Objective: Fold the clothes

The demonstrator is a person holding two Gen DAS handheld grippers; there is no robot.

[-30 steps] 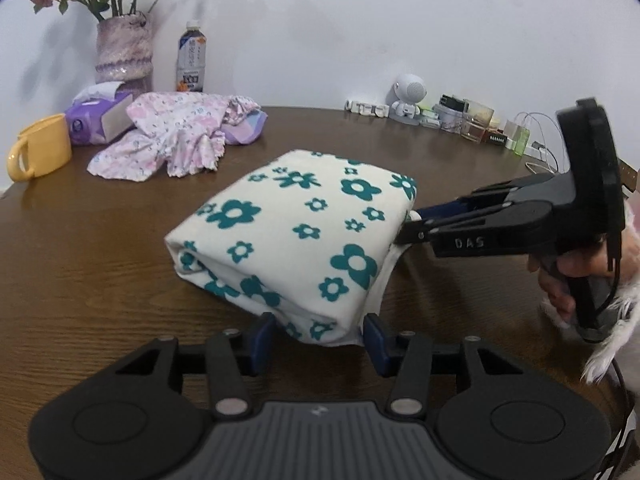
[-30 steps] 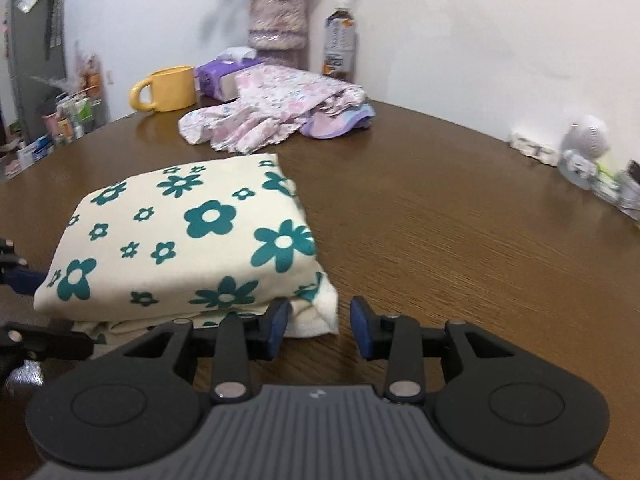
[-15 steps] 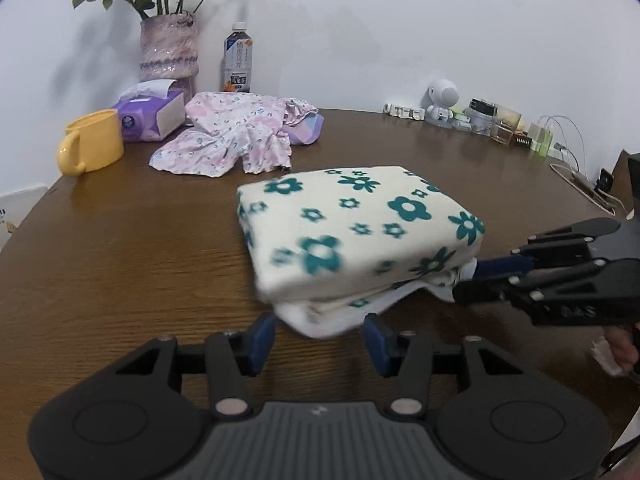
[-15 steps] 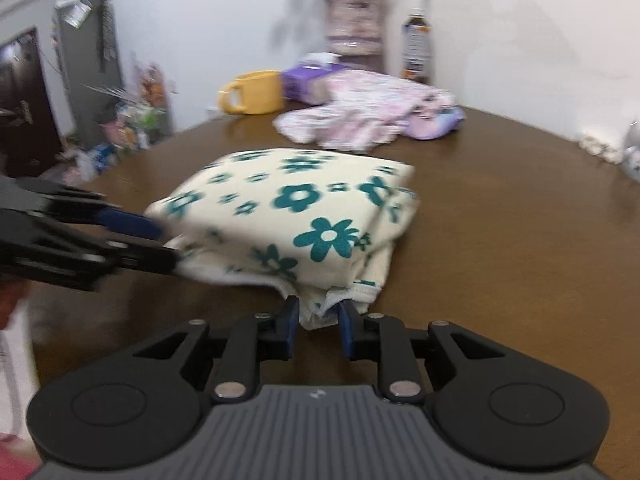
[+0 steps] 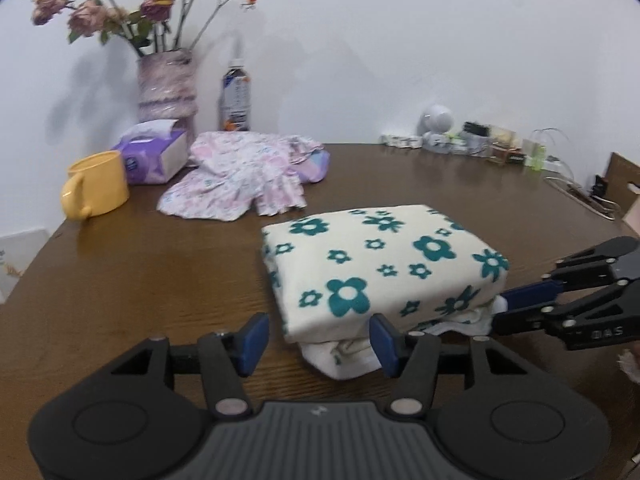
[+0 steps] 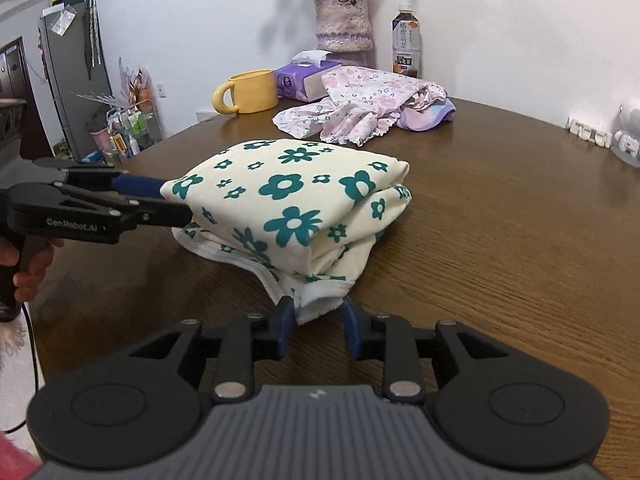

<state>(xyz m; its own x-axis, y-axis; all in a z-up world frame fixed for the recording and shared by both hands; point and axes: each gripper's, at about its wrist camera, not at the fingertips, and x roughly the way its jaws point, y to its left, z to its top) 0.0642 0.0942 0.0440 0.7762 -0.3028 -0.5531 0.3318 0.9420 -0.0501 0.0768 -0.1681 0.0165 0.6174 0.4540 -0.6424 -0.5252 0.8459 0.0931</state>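
Folded cream garment with teal flowers (image 5: 380, 268) is lying mid-worktop (image 5: 140, 280), dark wood-grained. Left gripper (image 5: 316, 338) and right gripper (image 6: 318, 326) are both opening, each straddling a garment corner. Behind are sitting a crumpled pink floral garment (image 5: 240, 176), yellow mug (image 5: 96, 184), tissue box (image 5: 152, 152), flower vase (image 5: 168, 84), bottle (image 5: 237, 98), against a white wall (image 5: 400, 40).

My folded cloth (image 5: 380, 264) is cream with teal flowers; behind it a pink floral garment (image 5: 240, 176), yellow mug (image 5: 98, 184), purple tissue box (image 5: 154, 156), brown table (image 5: 140, 272).

Yellow mug (image 5: 98, 184) beside purple tissue box (image 5: 154, 152), vase (image 5: 167, 86), bottle (image 5: 236, 98).
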